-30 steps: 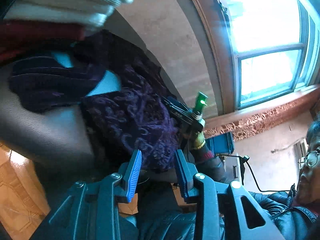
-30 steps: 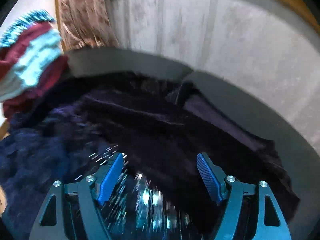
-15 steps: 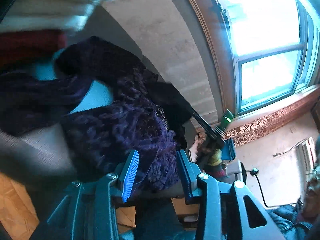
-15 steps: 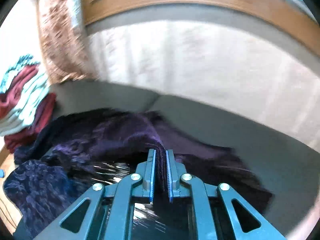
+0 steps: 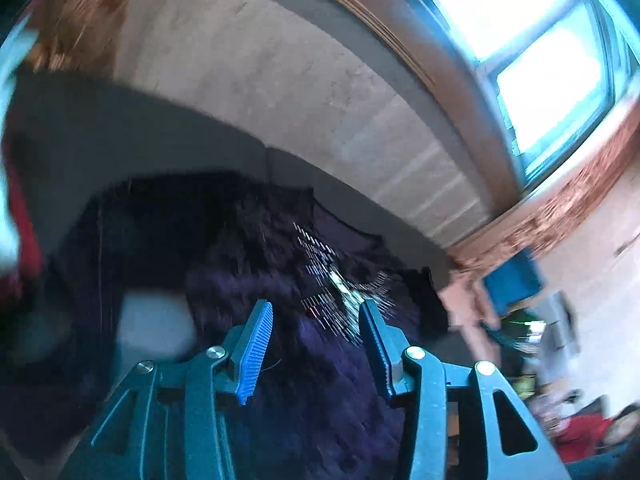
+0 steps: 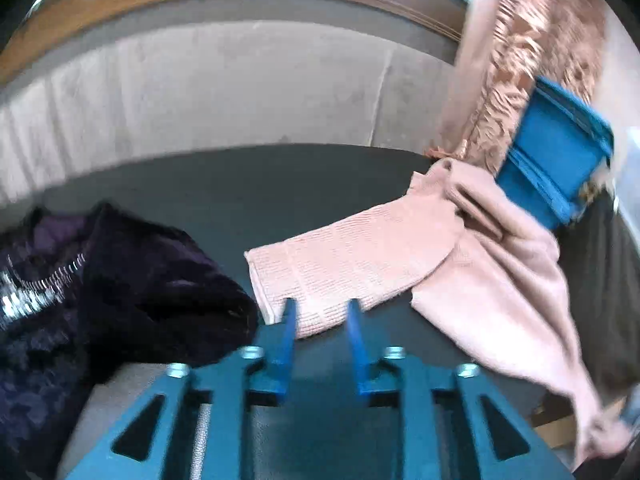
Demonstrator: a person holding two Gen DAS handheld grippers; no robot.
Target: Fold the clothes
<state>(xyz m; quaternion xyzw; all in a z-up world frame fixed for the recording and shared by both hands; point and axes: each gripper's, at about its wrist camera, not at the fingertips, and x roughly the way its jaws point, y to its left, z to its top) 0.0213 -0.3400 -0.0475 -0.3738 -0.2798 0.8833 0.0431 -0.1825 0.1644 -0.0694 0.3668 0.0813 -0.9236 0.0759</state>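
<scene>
A dark purple velvet garment [image 5: 248, 264] with silver beading lies spread on the grey sofa [image 5: 132, 128]. My left gripper [image 5: 316, 316] is open and hovers just above it, with nothing between the jaws. In the right wrist view the same purple garment [image 6: 120, 280] lies at the left. A pink knit sweater [image 6: 360, 256] lies to its right on the sofa seat [image 6: 248, 184]. My right gripper [image 6: 322, 312] is open, with its tips at the near edge of the pink sleeve and nothing gripped.
A blue box [image 6: 556, 160] stands at the sofa's right end by a pink curtain [image 6: 532, 40]. A red and white pile [image 5: 16, 232] lies at the left. The grey wall [image 5: 280, 80] and a window [image 5: 540, 60] are behind the sofa.
My right gripper was shut on the purple garment; it has let go, opened and swung right toward the pink sweater. My left gripper has swung over the purple garment, which now lies flatter.
</scene>
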